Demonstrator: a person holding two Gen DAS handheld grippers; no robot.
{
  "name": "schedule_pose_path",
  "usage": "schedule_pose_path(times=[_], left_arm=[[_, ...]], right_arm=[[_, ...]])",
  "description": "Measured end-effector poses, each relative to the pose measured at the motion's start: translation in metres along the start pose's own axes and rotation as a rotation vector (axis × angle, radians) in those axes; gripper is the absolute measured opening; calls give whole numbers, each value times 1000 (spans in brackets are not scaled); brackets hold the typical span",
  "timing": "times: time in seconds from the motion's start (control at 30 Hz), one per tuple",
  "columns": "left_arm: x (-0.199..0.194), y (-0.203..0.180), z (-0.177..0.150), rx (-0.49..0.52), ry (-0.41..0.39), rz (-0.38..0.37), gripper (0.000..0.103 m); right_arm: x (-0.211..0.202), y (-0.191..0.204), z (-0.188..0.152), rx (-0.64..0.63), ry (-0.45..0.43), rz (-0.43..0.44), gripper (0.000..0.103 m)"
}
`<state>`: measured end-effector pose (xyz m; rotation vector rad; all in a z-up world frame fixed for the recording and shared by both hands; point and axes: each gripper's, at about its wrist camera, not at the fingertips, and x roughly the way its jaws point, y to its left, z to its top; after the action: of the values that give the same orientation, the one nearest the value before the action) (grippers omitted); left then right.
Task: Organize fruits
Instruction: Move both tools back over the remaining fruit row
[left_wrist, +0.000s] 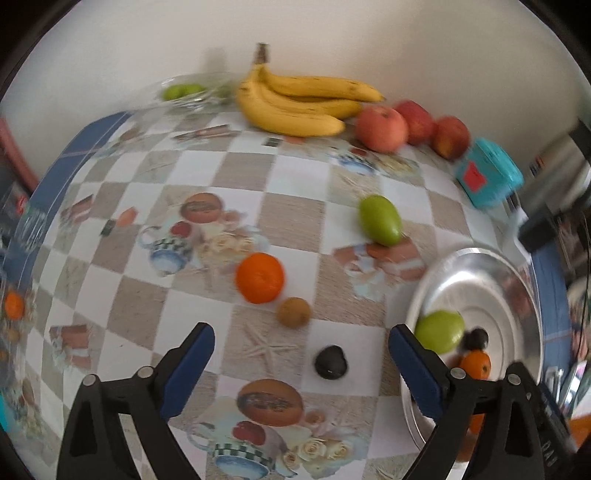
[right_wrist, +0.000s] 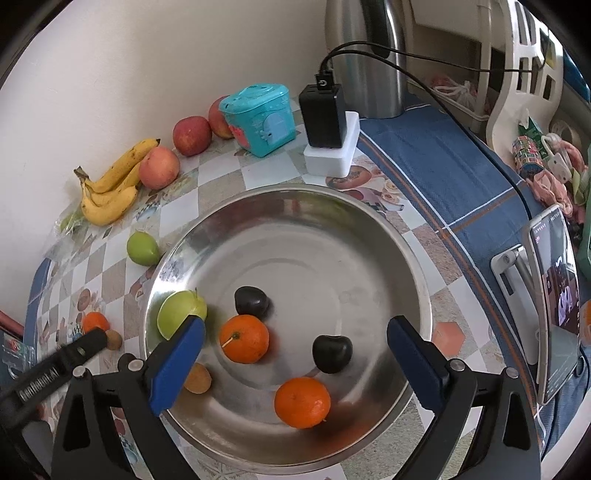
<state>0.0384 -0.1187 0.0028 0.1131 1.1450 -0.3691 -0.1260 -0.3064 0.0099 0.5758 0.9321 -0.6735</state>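
My left gripper (left_wrist: 301, 363) is open and empty above the checkered tablecloth. Between its fingers lies a dark plum (left_wrist: 330, 362). Beyond it lie a small brown fruit (left_wrist: 293, 312), an orange (left_wrist: 260, 278) and a green fruit (left_wrist: 380, 220). My right gripper (right_wrist: 295, 356) is open and empty over the steel bowl (right_wrist: 369, 236). The bowl holds two oranges (right_wrist: 244, 338) (right_wrist: 302, 402), two dark plums (right_wrist: 252, 301) (right_wrist: 331, 353), a green fruit (right_wrist: 177, 312) and a small tan fruit (right_wrist: 199, 378). The bowl shows at the right in the left wrist view (left_wrist: 480, 280).
Bananas (left_wrist: 295, 103) and three red apples (left_wrist: 382, 127) lie along the wall. A glass dish (left_wrist: 192, 92) holds green fruits. A teal box (left_wrist: 487, 171) stands at the back. A black charger (right_wrist: 325, 114), a steel flask (right_wrist: 369, 55) and a phone on a stand (right_wrist: 554, 302) are right.
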Motion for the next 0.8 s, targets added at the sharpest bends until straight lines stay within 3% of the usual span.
schedule_pose_path(times=[0.23,0.8], left_arm=[[-7,25,5,-101,-9,-22,97],[-15,65,12,-177,-23,-27,97]], right_arm=[[-2,18,-2,-62,1,8,99],[-17,93,-13,-206,-49,64,99]])
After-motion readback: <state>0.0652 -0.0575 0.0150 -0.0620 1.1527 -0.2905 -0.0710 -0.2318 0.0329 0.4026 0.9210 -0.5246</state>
